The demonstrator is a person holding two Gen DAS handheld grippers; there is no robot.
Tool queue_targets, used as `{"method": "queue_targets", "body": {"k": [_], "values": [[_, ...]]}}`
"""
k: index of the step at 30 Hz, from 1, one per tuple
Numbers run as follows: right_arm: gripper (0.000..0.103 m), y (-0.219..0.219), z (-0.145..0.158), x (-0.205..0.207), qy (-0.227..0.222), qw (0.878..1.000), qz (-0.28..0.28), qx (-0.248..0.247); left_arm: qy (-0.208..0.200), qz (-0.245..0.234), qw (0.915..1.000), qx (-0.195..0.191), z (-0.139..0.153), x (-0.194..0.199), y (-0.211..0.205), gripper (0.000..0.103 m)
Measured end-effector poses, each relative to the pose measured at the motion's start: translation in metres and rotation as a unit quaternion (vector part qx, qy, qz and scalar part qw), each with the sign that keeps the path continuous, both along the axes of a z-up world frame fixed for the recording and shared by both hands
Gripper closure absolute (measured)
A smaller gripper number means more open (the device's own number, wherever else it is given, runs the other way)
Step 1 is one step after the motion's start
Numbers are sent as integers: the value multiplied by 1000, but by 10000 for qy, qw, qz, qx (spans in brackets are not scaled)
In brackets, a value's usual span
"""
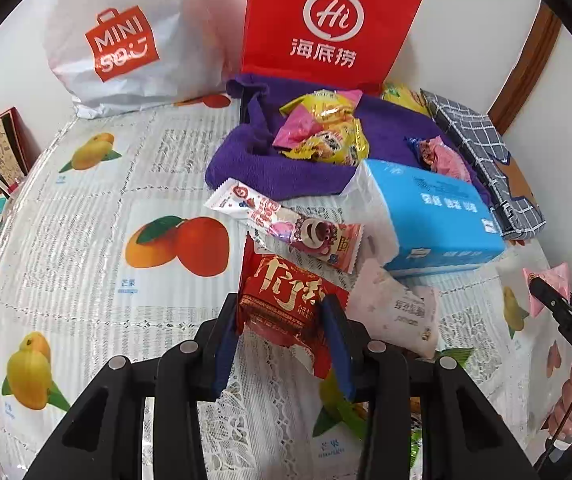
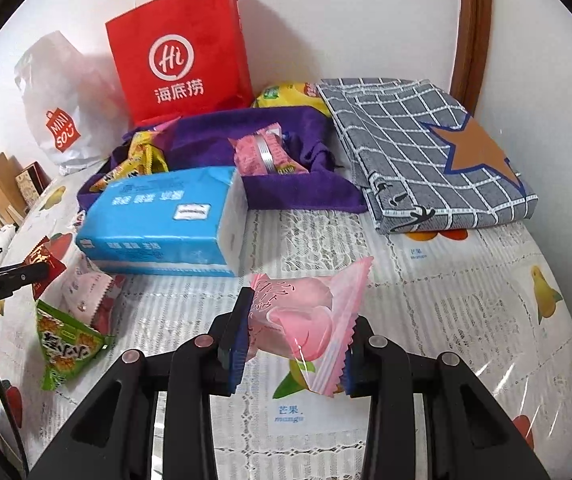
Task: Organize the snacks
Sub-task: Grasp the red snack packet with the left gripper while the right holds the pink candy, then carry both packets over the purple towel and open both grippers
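My left gripper (image 1: 281, 308) is shut on a red snack packet (image 1: 286, 288), lifted just above the fruit-print tablecloth (image 1: 85, 240). My right gripper (image 2: 298, 332) is shut on a pink peach-shaped snack packet (image 2: 310, 312), also held off the table. Each gripper shows at the edge of the other's view: the left gripper (image 2: 41, 270) with its red packet (image 2: 45, 258), and the right gripper (image 1: 540, 288) with its pink packet (image 1: 558, 276). A purple towel (image 1: 253, 160) at the back holds several yellow and pink snacks (image 1: 326, 132).
A bear-print bar packet (image 1: 286, 228), a pale pink packet (image 1: 398, 308) and a green packet (image 2: 65, 344) lie loose near a blue tissue pack (image 1: 438, 216). A red paper bag (image 1: 326, 20) and a white plastic bag (image 1: 117, 36) stand by the wall. A folded grey checked cloth (image 2: 426, 148) lies at the back right.
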State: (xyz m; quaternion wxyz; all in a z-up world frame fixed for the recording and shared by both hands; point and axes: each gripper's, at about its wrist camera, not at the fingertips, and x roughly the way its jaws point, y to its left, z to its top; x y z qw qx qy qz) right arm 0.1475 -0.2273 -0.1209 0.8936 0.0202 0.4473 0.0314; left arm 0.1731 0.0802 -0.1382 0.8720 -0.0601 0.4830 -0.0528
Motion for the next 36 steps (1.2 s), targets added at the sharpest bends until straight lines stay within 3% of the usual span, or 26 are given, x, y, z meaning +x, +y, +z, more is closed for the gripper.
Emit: {"method": "queue_targets", "body": {"k": [6, 26, 36], "values": [[67, 5, 19, 0, -175, 9998, 81, -2, -107, -121, 9993, -337, 19, -2, -6, 64], [67, 0, 81, 60, -599, 9982, 28, 13, -723, -447, 9960, -281, 104, 38, -58, 64], [67, 2, 94, 98, -745, 9972, 42, 68, -840, -508, 9950, -202, 120, 65, -68, 64]]}}
